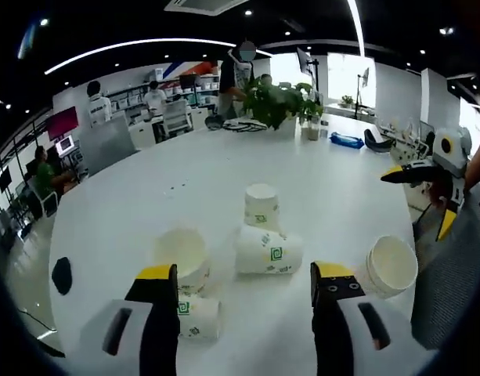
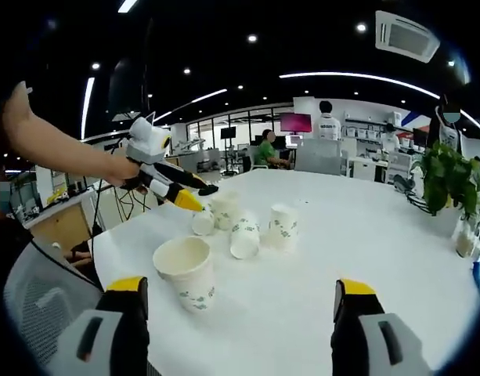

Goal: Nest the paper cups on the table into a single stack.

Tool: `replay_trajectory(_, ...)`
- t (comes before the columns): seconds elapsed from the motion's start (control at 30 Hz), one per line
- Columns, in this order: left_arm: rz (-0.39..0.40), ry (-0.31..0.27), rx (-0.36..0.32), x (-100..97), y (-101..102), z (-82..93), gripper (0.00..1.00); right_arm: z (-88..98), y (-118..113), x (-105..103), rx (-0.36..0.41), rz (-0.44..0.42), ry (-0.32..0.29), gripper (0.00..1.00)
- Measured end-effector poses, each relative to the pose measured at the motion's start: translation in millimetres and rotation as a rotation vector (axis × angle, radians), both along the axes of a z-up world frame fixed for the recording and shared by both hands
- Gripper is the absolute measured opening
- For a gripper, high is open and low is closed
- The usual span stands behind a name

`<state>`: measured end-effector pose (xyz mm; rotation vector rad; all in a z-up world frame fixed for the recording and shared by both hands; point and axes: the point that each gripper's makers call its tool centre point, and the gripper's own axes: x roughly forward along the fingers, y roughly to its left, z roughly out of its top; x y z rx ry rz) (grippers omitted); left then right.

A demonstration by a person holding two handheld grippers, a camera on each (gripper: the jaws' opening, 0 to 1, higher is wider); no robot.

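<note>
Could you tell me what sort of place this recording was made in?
Most likely an open-plan office: a large white table with potted plants, desks with monitors behind, and people working there.

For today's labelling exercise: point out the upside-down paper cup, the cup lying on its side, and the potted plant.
Upside-down paper cup [image 1: 261,207], left gripper view, on its side wall.
Cup lying on its side [image 1: 268,251], left gripper view, on its printed wall.
Potted plant [image 2: 449,182], right gripper view, on its leaves.
</note>
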<state>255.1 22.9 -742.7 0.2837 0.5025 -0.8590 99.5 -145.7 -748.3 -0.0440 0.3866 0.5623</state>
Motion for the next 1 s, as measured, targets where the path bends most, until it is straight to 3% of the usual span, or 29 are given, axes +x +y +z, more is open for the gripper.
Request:
replay_trajectory(0.3, -0.007, 0.000, 0.038, 12.7, 2, -3.6, 0.58, -4.0, -1, 0, -0.005, -0.006, 0.018, 1.00)
replay_trajectory(0.47, 0.012, -0.012, 0.099, 25.6, 12, -9.0, 0.41, -5.6, -4, 1, -0.004, -0.018, 0.025, 0.99)
replay_trajectory(0.57, 0.034, -0.011, 0.092, 33.1, 17, -10.6, 0.32, -7.2, -5, 1, -0.004, -0.023, 0.032, 0.99)
replay_trajectory(0.7, 0.032, -0.011, 0.087, 35.1, 16, -9.7, 0.29, -9.5, -5, 1, -0.004, -0.019, 0.043, 0.98)
replay_trajectory(1.0, -0.005, 0.002, 0.158, 45.1, 18, -19.8, 0.19, -12.7, -3, -1, -0.008, -0.013, 0.056, 0.98)
